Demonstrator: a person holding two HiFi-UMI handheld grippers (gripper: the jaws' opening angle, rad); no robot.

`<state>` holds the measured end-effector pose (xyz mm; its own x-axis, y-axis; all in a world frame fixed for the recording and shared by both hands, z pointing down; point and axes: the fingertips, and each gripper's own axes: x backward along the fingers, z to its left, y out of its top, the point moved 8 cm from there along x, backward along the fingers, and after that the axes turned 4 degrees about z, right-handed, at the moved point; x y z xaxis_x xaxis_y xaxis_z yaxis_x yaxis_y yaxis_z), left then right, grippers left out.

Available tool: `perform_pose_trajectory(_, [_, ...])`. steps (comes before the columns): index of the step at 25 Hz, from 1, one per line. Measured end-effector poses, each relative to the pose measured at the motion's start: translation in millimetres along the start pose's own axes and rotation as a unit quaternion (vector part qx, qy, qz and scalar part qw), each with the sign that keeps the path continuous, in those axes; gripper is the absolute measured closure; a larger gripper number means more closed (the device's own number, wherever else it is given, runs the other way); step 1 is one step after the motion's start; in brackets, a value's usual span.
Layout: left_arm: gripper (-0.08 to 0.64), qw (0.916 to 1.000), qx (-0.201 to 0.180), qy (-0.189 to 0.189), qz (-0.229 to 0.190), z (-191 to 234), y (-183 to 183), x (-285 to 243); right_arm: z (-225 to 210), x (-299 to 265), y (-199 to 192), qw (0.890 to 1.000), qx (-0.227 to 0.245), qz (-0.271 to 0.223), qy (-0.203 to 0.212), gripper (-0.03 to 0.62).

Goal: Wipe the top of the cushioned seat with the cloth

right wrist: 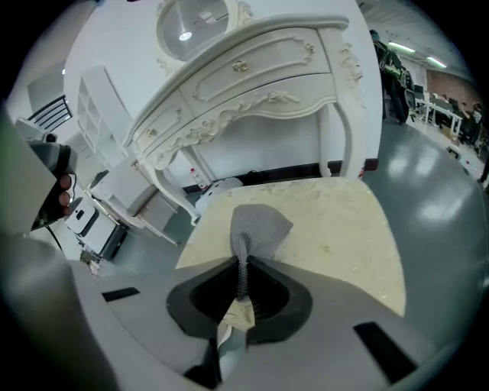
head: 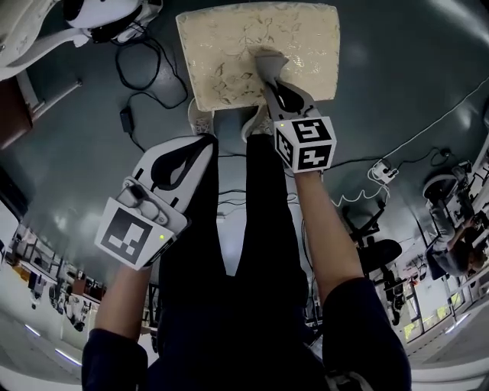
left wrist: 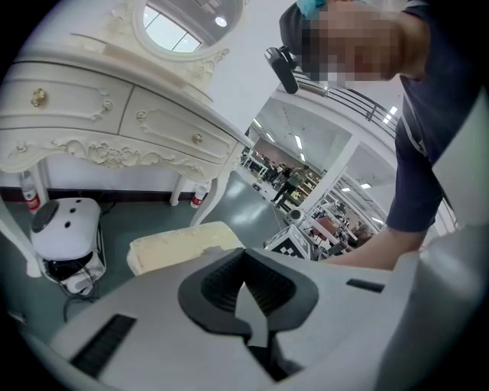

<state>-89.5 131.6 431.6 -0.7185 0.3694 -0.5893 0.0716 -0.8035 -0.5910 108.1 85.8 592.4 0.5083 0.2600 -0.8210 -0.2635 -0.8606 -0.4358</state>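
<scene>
The cream, patterned cushioned seat (head: 229, 46) (right wrist: 336, 221) (left wrist: 179, 243) stands on the floor ahead of me. A grey cloth (right wrist: 258, 225) (head: 269, 61) lies on its top. My right gripper (head: 276, 85) (right wrist: 243, 269) is shut on the cloth's near end, and the rest spreads on the cushion past the tips. My left gripper (head: 183, 156) (left wrist: 246, 286) is shut with nothing in it, held back from the seat's near left corner, over my leg.
A white ornate dressing table (right wrist: 252, 76) (left wrist: 99, 114) stands behind the seat. A white rounded device (left wrist: 65, 229) (head: 99, 15) and black cables (head: 141, 92) lie on the grey floor left of the seat. My feet (head: 200, 118) sit at the seat's near edge.
</scene>
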Motion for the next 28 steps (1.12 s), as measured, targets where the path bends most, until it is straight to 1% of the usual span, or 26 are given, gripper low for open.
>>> perform_pose_trajectory(3, [0.552,0.9999,0.007,0.011,-0.006,14,-9,27,41,-16,-3,1.000,0.012,0.008,0.020,0.551])
perform_pose_trajectory(7, [0.552,0.9999,0.003,0.013,-0.005,31,-27,57,89,-39,-8,0.998,0.027,0.021,0.045,0.551])
perform_pose_trajectory(10, [0.552,0.9994,0.017,0.025,-0.018,40,-32,70,114,-54,-11,0.997,0.037,0.030,0.059,0.551])
perform_pose_trajectory(13, [0.552,0.9991,0.023,0.029,-0.019,46,-38,78,127,-64,-16,0.996,0.040,0.040,0.067,0.551])
perform_pose_trajectory(16, [0.552,0.9990,0.025,0.031,-0.017,51,-42,81,128,-68,-20,0.996,0.039,0.047,0.065,0.551])
perform_pose_trajectory(21, [0.552,0.9991,0.026,0.028,-0.015,46,-42,70,114,-65,-26,0.996,0.041,0.050,0.063,0.551])
perform_pose_trajectory(24, [0.552,0.9996,0.020,0.019,-0.008,38,-39,56,99,-58,-28,0.996,0.037,0.049,0.058,0.551])
perform_pose_trajectory(28, [0.552,0.9998,0.015,0.011,0.000,26,-28,31,68,-44,-32,0.998,0.023,0.043,0.045,0.551])
